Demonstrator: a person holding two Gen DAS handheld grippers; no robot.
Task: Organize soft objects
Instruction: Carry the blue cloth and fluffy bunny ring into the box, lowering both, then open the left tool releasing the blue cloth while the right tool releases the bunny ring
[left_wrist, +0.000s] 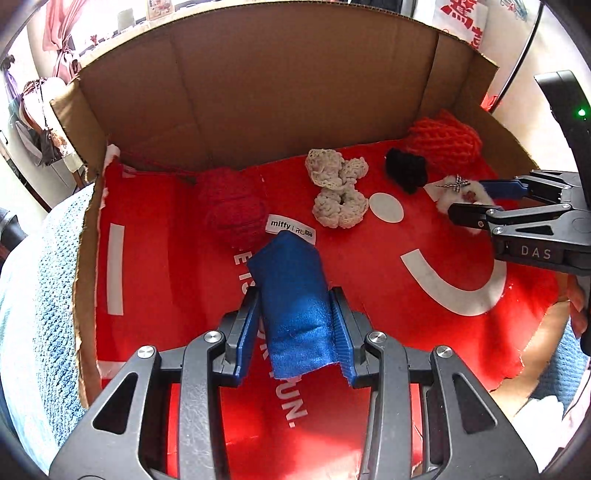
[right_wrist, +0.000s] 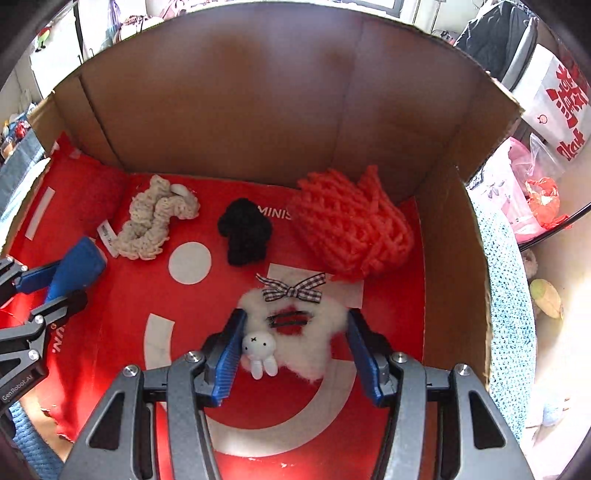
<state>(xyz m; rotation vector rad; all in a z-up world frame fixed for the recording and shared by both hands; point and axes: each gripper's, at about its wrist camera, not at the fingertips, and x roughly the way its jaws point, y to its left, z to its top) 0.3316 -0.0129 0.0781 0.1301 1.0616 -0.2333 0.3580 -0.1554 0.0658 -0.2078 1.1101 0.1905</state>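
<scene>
My left gripper (left_wrist: 293, 332) is shut on a blue cloth pouch (left_wrist: 291, 295) with a white label and holds it over the red floor of a cardboard box (left_wrist: 258, 92); it also shows in the right wrist view (right_wrist: 75, 269). My right gripper (right_wrist: 291, 350) is open, with its jaws on either side of a white fluffy piece (right_wrist: 306, 343) carrying a checked bow and a small white rabbit (right_wrist: 258, 350); they look apart from the fluff. In the box lie a cream crochet scrunchie (right_wrist: 155, 221), a black one (right_wrist: 243, 230), an orange knit (right_wrist: 351, 229) and a dark red knit (left_wrist: 232, 210).
The box has tall cardboard walls at the back and sides (right_wrist: 450, 258). Its floor is a red printed sheet (left_wrist: 406, 295). A blue knit blanket (left_wrist: 37, 295) lies under and around the box. Bags and clutter (right_wrist: 554, 110) stand outside to the right.
</scene>
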